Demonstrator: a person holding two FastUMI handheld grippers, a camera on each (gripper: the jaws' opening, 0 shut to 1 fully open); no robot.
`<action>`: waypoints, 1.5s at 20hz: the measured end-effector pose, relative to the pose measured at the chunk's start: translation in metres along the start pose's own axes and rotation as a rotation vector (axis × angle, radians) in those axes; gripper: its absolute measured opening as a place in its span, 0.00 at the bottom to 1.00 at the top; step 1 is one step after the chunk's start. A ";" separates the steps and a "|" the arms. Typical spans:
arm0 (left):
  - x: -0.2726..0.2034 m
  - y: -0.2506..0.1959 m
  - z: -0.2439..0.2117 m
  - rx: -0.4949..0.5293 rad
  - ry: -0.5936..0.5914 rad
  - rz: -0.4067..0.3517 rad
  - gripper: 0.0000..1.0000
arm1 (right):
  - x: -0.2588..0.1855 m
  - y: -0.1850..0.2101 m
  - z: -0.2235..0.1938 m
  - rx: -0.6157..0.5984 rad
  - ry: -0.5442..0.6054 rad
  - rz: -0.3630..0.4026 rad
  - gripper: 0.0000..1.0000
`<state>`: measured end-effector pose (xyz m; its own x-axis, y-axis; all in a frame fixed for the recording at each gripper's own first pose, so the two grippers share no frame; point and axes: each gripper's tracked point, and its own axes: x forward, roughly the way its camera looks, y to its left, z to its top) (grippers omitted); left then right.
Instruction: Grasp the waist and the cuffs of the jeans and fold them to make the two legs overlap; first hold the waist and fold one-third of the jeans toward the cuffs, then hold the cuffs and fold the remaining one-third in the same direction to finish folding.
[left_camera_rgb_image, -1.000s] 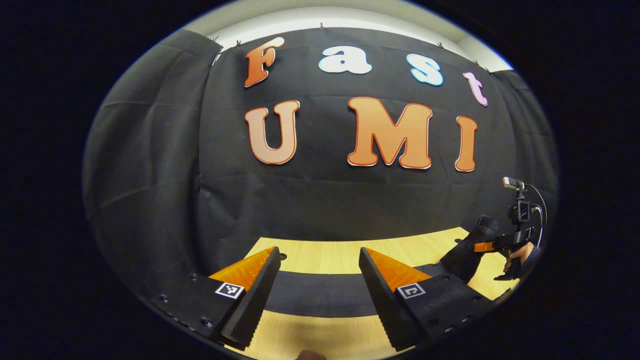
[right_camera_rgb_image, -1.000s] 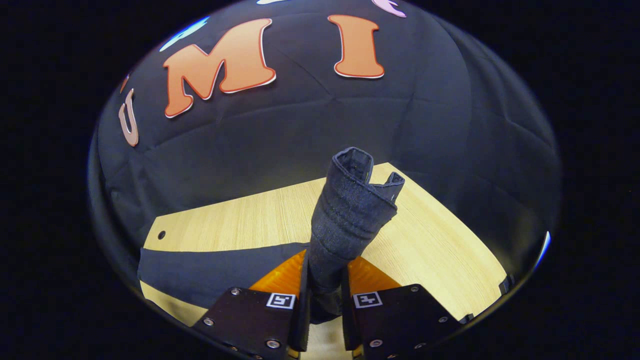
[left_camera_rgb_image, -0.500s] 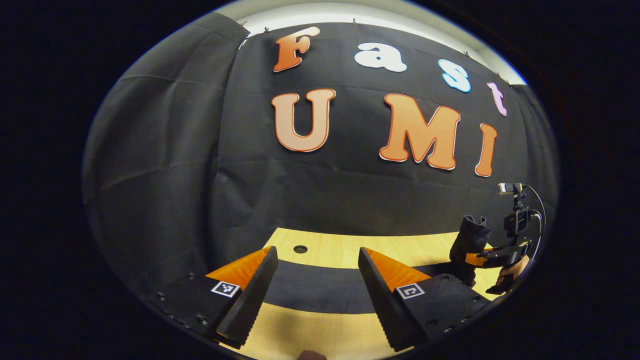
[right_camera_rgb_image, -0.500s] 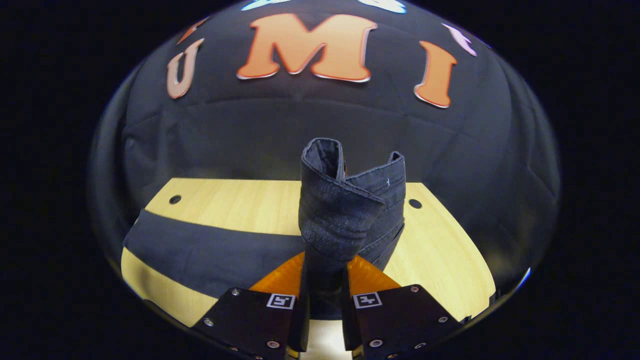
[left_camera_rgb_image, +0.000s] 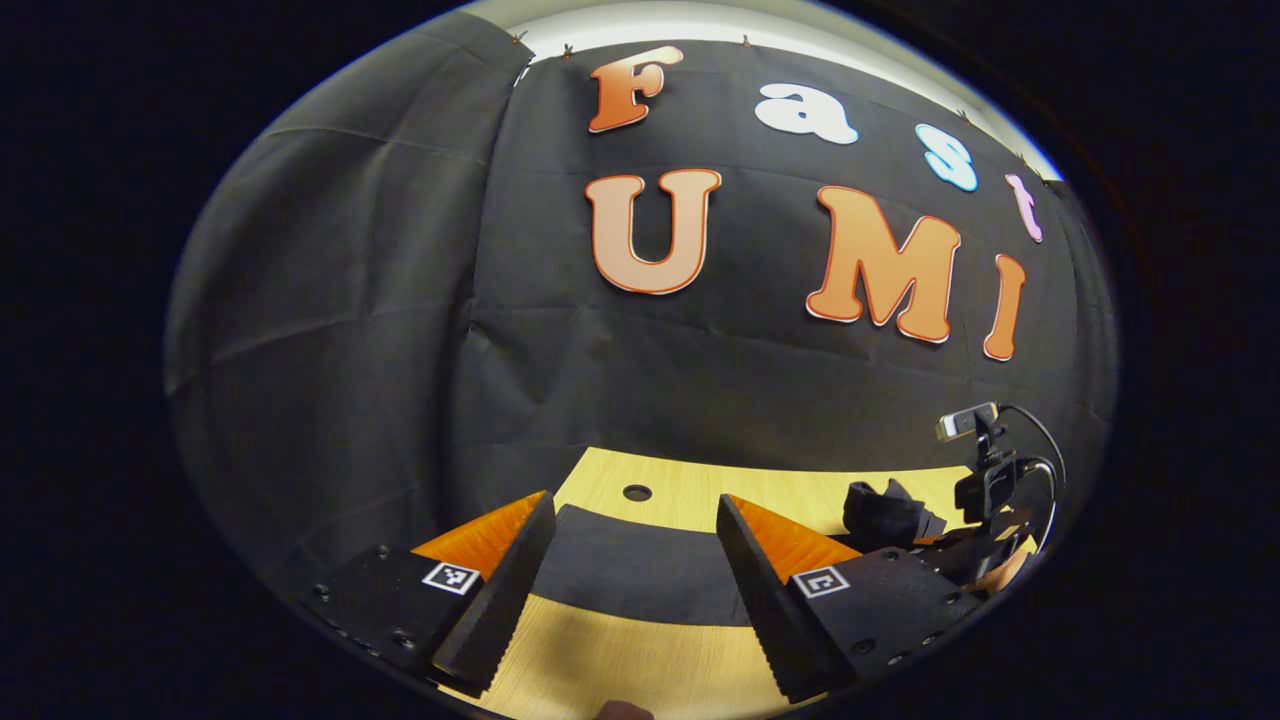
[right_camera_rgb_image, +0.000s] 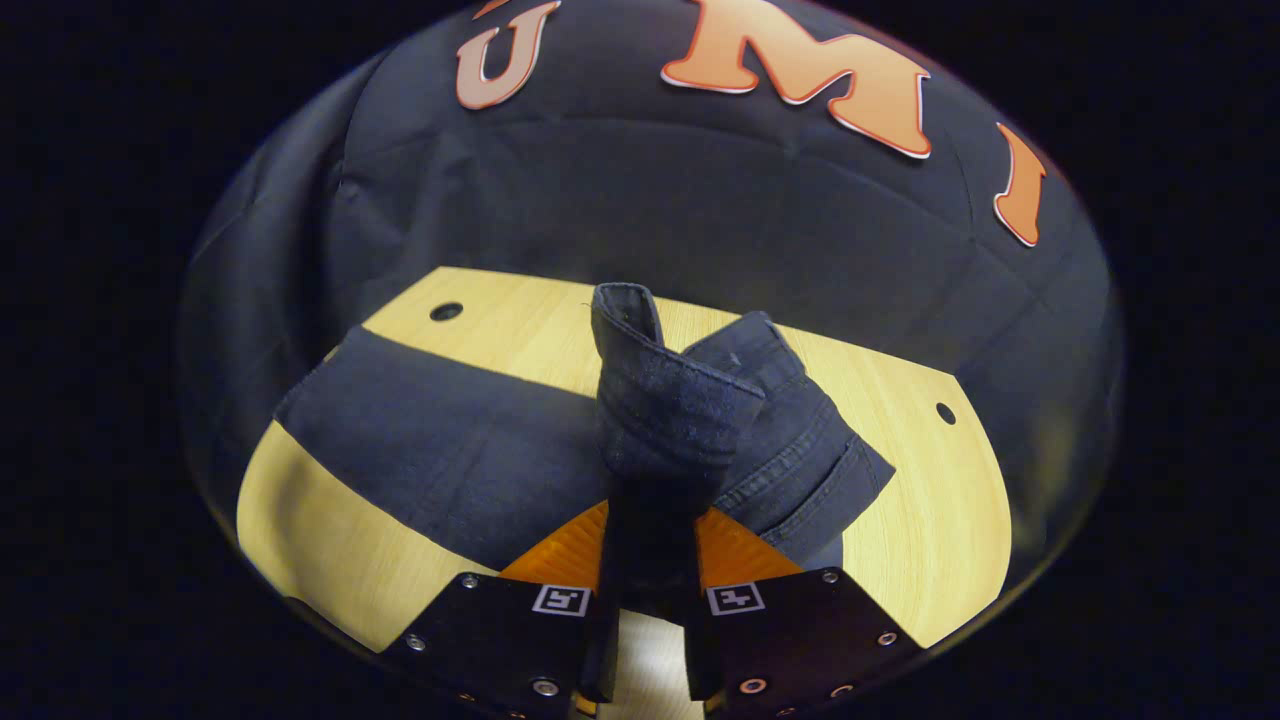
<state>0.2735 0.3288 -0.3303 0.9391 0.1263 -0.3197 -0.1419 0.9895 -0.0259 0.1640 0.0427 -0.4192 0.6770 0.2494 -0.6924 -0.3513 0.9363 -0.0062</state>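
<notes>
Dark blue jeans (right_camera_rgb_image: 450, 440) lie as a long flat strip across the light wooden table (right_camera_rgb_image: 920, 520). My right gripper (right_camera_rgb_image: 655, 520) is shut on a bunched end of them; its thick stitched band (right_camera_rgb_image: 665, 400) sticks up past the fingers and a seamed flap (right_camera_rgb_image: 800, 450) droops to the right. In the left gripper view the jeans (left_camera_rgb_image: 640, 570) pass under my left gripper (left_camera_rgb_image: 635, 500), which hovers open with nothing between its fingers. Far right there, the right gripper (left_camera_rgb_image: 975, 545) holds the bunched end (left_camera_rgb_image: 885, 512) low over the table, held by a hand.
The table has small round holes near its back edge (right_camera_rgb_image: 446, 311) (right_camera_rgb_image: 945, 412) (left_camera_rgb_image: 637, 492). The black cloth wall (left_camera_rgb_image: 400, 350) stands close behind and to the left. Bare wood (left_camera_rgb_image: 620, 670) shows in front of the jeans.
The right gripper has tilted down and come lower with the held end, which now hangs over the flat part of the jeans. The left gripper stayed open and shifted slightly.
</notes>
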 end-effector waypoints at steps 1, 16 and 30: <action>0.003 0.009 -0.004 0.002 0.005 0.017 0.97 | 0.001 0.001 -0.007 -0.023 0.040 0.017 0.28; 0.080 0.109 -0.105 -0.107 0.355 0.106 0.98 | -0.008 0.066 -0.006 0.006 0.038 0.147 0.67; 0.113 0.138 -0.212 -0.544 0.934 0.225 0.99 | -0.107 -0.038 0.039 0.195 -0.143 0.008 0.96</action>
<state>0.2935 0.4646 -0.5709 0.3010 -0.0291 -0.9532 -0.6140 0.7589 -0.2170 0.1304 -0.0096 -0.3168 0.7643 0.2765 -0.5825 -0.2350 0.9607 0.1477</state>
